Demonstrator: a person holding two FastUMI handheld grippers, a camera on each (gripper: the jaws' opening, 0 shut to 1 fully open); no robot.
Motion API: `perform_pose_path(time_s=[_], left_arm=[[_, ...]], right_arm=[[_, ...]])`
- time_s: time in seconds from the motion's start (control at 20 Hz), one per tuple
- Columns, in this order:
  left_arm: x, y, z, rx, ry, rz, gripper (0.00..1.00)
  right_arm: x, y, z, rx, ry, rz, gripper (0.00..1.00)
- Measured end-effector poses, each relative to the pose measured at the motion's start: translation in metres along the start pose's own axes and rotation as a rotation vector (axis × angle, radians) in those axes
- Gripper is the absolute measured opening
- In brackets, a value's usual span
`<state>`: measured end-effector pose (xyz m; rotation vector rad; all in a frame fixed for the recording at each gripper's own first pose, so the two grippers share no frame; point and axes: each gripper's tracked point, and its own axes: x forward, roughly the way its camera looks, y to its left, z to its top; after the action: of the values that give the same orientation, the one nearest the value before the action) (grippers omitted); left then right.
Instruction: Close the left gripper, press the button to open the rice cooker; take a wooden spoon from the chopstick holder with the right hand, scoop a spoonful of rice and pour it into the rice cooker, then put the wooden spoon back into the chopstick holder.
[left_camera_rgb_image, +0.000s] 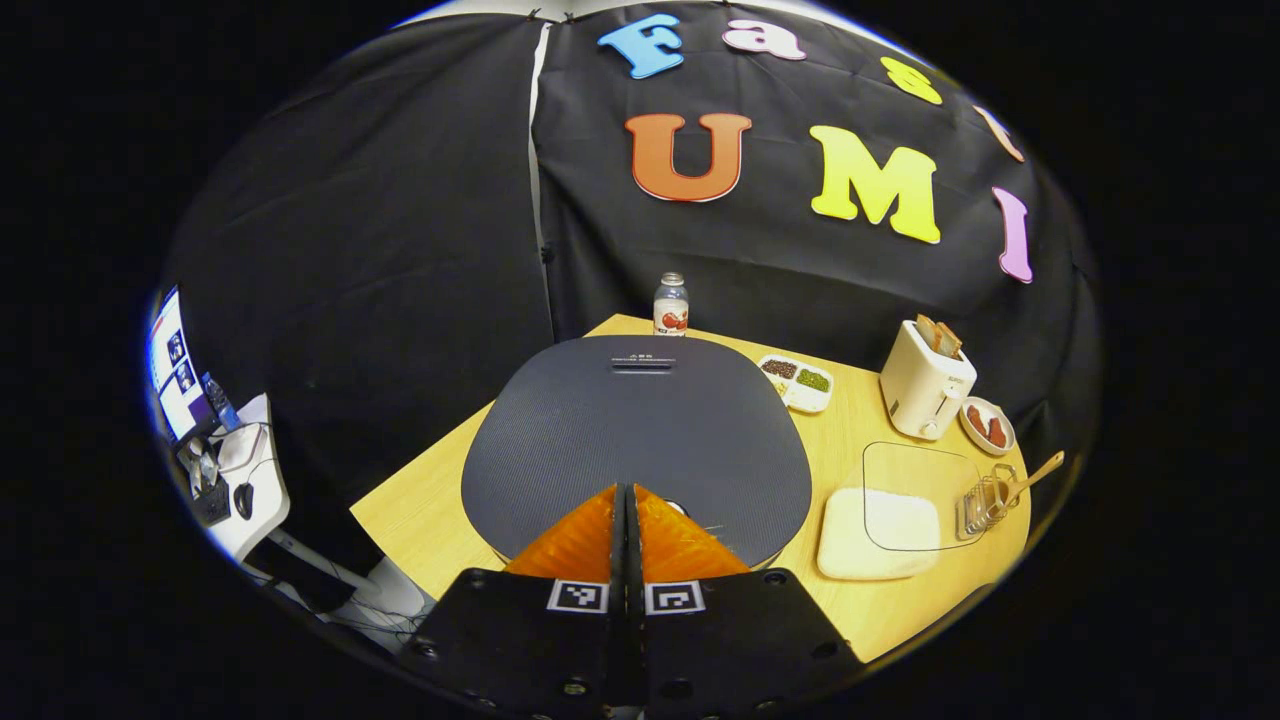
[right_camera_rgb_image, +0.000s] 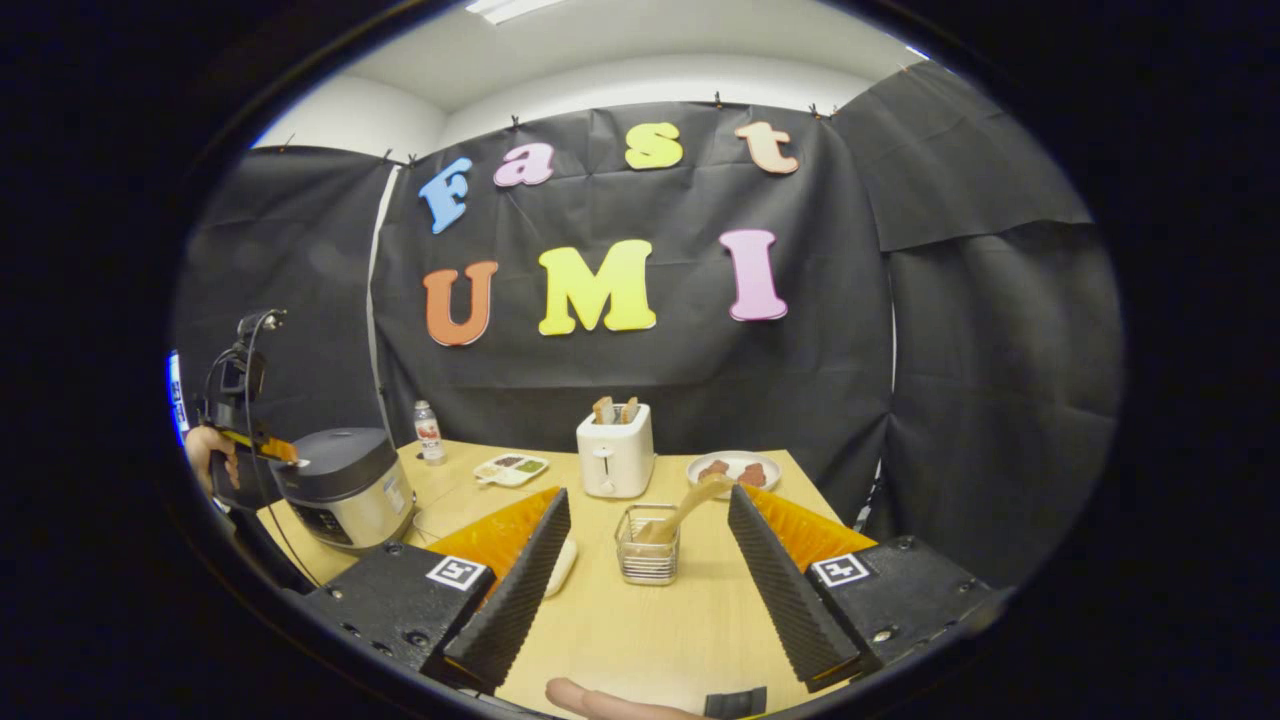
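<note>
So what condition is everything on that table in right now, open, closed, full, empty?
Grey rice cooker: lid shut.
Left gripper: jaws shut, over the lid's front.
Right gripper: jaws open, empty.
Wooden spoon: leaning in the wire chopstick holder.
White toaster: bread in slots.

Black screwed gripper bodies with square coded markers, ridged wedge jaws.

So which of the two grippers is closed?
The left gripper, fingers pressed together over the dark grey rice cooker lid; the right gripper is spread wide.
</note>
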<state>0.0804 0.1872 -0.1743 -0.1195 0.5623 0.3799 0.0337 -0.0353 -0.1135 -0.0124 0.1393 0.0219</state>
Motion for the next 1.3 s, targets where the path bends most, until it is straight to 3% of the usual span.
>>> perform_pose_path(time_s=[0.25,0.5,0.8,0.95,1.0,1.05,1.25,1.3], left_arm=[[0.003,0.000,-0.001,-0.023,0.022,-0.038,0.00],[-0.003,0.001,0.005,-0.075,-0.016,-0.029,0.00],[-0.053,0.011,0.071,-0.093,-0.242,-0.025,0.00],[-0.089,0.005,0.094,-0.120,-0.316,-0.070,0.01],[-0.098,0.011,0.098,-0.119,-0.346,-0.069,0.05],[-0.106,0.014,0.100,-0.115,-0.364,-0.063,0.19],[-0.131,-0.004,0.098,-0.114,-0.431,-0.137,0.96],[-0.138,-0.002,0.093,-0.118,-0.447,-0.147,0.84]], right_arm=[[-0.007,0.001,0.001,-0.017,0.006,-0.006,1.00],[-0.019,-0.003,0.006,-0.025,-0.016,-0.026,1.00],[-0.033,-0.010,0.000,-0.044,-0.012,-0.044,1.00],[-0.035,-0.010,-0.006,-0.046,-0.004,-0.048,1.00],[-0.034,-0.011,-0.007,-0.047,-0.001,-0.051,1.00],[-0.033,-0.011,-0.010,-0.048,0.004,-0.053,1.00],[-0.018,-0.008,-0.020,-0.036,0.015,-0.040,0.97],[-0.012,-0.008,-0.023,-0.026,0.016,-0.038,0.97]])
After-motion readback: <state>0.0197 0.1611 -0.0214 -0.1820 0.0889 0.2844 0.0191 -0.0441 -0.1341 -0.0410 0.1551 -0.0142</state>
